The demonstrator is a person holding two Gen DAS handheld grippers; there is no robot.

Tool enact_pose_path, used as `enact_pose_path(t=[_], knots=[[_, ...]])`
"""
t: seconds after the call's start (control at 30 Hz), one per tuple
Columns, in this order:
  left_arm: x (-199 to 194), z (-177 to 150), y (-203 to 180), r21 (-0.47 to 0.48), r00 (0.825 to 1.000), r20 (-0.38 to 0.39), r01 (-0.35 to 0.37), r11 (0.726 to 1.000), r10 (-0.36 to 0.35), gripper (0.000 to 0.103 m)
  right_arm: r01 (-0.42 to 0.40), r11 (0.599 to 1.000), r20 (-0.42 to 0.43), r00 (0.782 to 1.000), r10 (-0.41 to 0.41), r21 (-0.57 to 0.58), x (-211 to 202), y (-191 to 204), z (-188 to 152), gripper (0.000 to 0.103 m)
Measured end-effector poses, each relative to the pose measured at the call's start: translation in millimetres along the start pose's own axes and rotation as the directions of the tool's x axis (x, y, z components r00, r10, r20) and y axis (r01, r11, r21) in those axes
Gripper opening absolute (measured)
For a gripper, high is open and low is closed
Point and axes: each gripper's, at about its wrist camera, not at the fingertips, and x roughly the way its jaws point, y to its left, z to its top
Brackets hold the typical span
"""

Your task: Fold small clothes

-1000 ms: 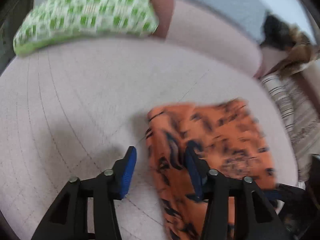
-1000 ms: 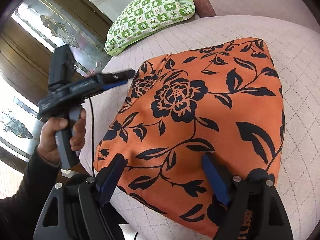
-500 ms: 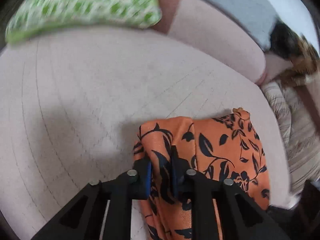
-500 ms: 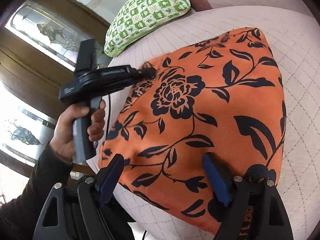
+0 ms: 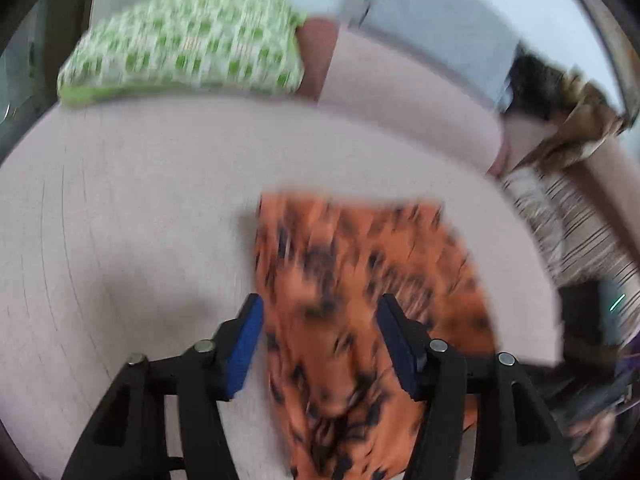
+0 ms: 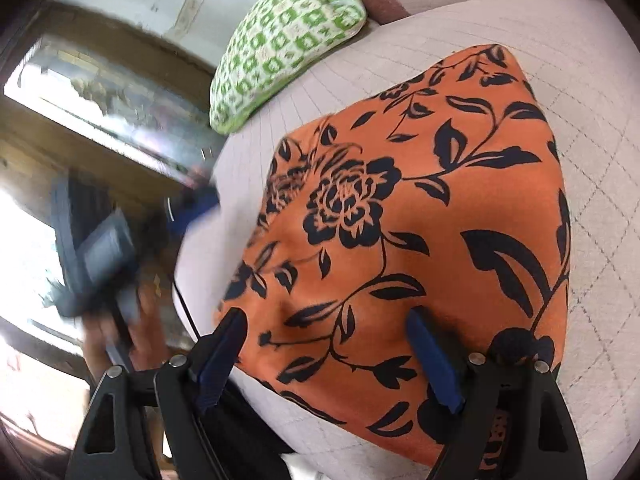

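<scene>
An orange cloth with a black flower print [image 6: 420,216] lies folded flat on the pale quilted sofa seat [image 6: 592,184]. It also shows, blurred, in the left wrist view [image 5: 360,304]. My left gripper [image 5: 318,312] is open and empty, its blue pads above the cloth's left edge. In the right wrist view the left gripper [image 6: 192,208] is a blur off the cloth's left side. My right gripper [image 6: 328,328] is open and empty over the cloth's near edge.
A green and white checked pillow [image 6: 280,40] lies at the far end of the seat, also in the left wrist view [image 5: 184,44]. The sofa back [image 5: 400,92] rises behind. Striped fabric [image 5: 568,232] lies at the right. A wood and glass door [image 6: 100,112] stands at the left.
My left gripper was shut on the cloth's left edge half a second ago; now it has opened, let go and pulled back. The right gripper stays open over the near edge.
</scene>
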Motion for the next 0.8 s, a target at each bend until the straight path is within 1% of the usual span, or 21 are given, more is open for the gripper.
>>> enact_pose_path(t=[0.03, 0.07, 0.1, 0.17, 0.2, 0.27, 0.3, 0.33, 0.4, 0.43, 0.47, 0.5, 0.53, 0.57, 0.6, 0.63, 0.67, 0.7, 0.73, 0.8], knots=[[28.1, -11.5, 10.1, -0.050, 0.994, -0.106, -0.038, 0.998, 0.033, 0.023, -0.025, 0.999, 0.019, 1.000, 0.024, 0.032, -3.4, -3.9, 0.5, 0.084], [36.4, -19.1, 17.6, -0.093, 0.992, -0.129, -0.027, 0.995, 0.015, 0.023, -0.045, 0.997, 0.033, 0.999, 0.043, 0.059, -7.0, -6.8, 0.6, 0.084], [36.1, -22.3, 23.0, -0.120, 0.995, -0.100, -0.003, 0.993, -0.009, 0.023, -0.074, 0.993, 0.048, 0.996, 0.070, 0.088, -12.9, -9.9, 0.2, 0.084], [27.5, -18.5, 19.6, -0.133, 0.996, -0.093, 0.001, 0.991, -0.013, 0.019, -0.116, 0.987, 0.073, 0.991, 0.108, 0.115, -25.1, -12.8, -1.5, 0.084], [21.7, -16.8, 17.6, -0.130, 0.996, -0.087, 0.005, 0.992, -0.016, 0.019, -0.135, 0.984, 0.091, 0.988, 0.125, 0.117, -34.9, -14.1, -3.8, 0.084], [6.1, -14.2, 12.5, -0.144, 0.997, -0.065, 0.038, 0.989, -0.047, 0.022, -0.146, 0.982, 0.129, 0.983, 0.130, 0.123, -49.8, -18.6, -7.7, 0.084], [-3.2, -15.7, 8.1, -0.145, 0.998, -0.044, 0.046, 0.988, -0.053, 0.035, -0.156, 0.979, 0.145, 0.980, 0.138, 0.127, -55.7, -21.0, -9.7, 0.084], [-10.8, -18.4, 3.8, -0.134, 0.998, -0.022, 0.053, 0.990, -0.057, 0.042, -0.168, 0.977, 0.158, 0.977, 0.146, 0.134, -60.4, -24.7, -11.7, 0.084], [-23.7, -25.0, -13.7, -0.077, 0.998, 0.021, 0.063, 0.995, -0.061, 0.043, -0.188, 0.970, 0.179, 0.971, 0.160, 0.152, -69.0, -31.5, -16.2, 0.084], [-18.2, -28.2, -25.5, -0.042, 0.999, 0.004, 0.040, 0.998, -0.040, 0.043, -0.203, 0.966, 0.189, 0.967, 0.171, 0.161, -72.0, -34.1, -19.8, 0.084], [-7.7, -30.3, -29.2, -0.018, 1.000, -0.024, 0.009, 1.000, -0.009, 0.041, -0.228, 0.960, 0.196, 0.961, 0.195, 0.165, -73.8, -37.4, -22.9, 0.084], [3.6, -35.0, -30.6, -0.008, 0.998, -0.053, -0.027, 1.000, 0.027, 0.032, -0.253, 0.952, 0.197, 0.956, 0.219, 0.170, -73.1, -40.5, -24.4, 0.084], [17.5, -38.4, -24.3, -0.016, 0.995, -0.078, -0.071, 0.997, 0.070, 0.030, -0.293, 0.934, 0.180, 0.949, 0.259, 0.203, -65.8, -49.6, -28.5, 0.085], [19.4, -38.2, -20.2, -0.033, 0.994, -0.074, -0.086, 0.996, 0.084, 0.030, -0.293, 0.934, 0.180, 0.949, 0.259, 0.203, -65.8, -49.6, -28.5, 0.085], [15.8, -36.3, -18.4, -0.061, 0.994, -0.076, -0.081, 0.995, 0.077, 0.031, -0.295, 0.924, 0.146, 0.953, 0.266, 0.244, -55.8, -59.5, -30.8, 0.085], [8.4, -33.4, -21.3, -0.077, 0.995, -0.068, -0.077, 0.994, 0.071, 0.031, -0.288, 0.919, 0.132, 0.956, 0.261, 0.271, -50.8, -64.8, -31.9, 0.085], [0.3, -31.4, -25.7, -0.077, 0.996, -0.048, -0.073, 0.994, 0.070, 0.032, -0.302, 0.910, 0.144, 0.952, 0.271, 0.283, -51.3, -68.5, -34.0, 0.085], [-8.3, -30.6, -30.3, -0.063, 0.997, -0.024, -0.080, 0.995, 0.079, 0.035, -0.308, 0.910, 0.153, 0.949, 0.274, 0.279, -54.8, -67.2, -33.9, 0.085], [-18.3, -29.9, -37.9, -0.029, 0.995, 0.003, -0.096, 0.995, 0.096, 0.042, -0.303, 0.914, 0.159, 0.950, 0.269, 0.269, -59.0, -64.3, -32.8, 0.085], [-28.8, -29.1, -48.9, -0.004, 0.994, 0.036, -0.106, 0.994, 0.106, 0.051, -0.292, 0.931, 0.183, 0.949, 0.255, 0.218, -69.7, -53.9, -30.3, 0.085]])
